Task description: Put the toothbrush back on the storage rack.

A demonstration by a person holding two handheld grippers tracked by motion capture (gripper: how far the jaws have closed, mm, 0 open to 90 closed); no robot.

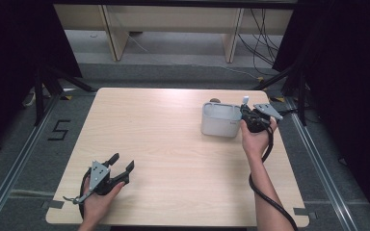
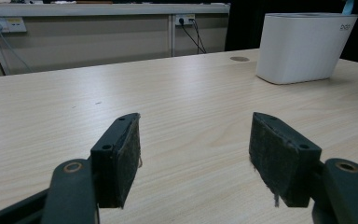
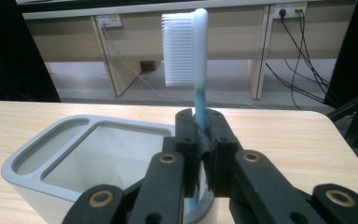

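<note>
A white and blue toothbrush [image 3: 191,51] stands upright, bristles to the left, with my right gripper [image 3: 200,135] shut on its blue handle. It is held over the right end of a white holder box [image 3: 88,154] with a grey rim and two compartments. In the high view the right gripper [image 1: 248,115] is at the box's [image 1: 219,120] right side, with the toothbrush head [image 1: 245,100] sticking up. My left gripper [image 1: 123,162] rests open near the table's front left. Its pads [image 2: 128,154] are wide apart with nothing between them, and the box [image 2: 303,46] stands far off at the right.
The light wooden table [image 1: 164,144] has a small round hole [image 2: 239,59] near the box. Beyond the table are wooden desk legs, wall sockets [image 2: 3,24] and hanging cables [image 3: 298,56]. Dark curtains flank both sides.
</note>
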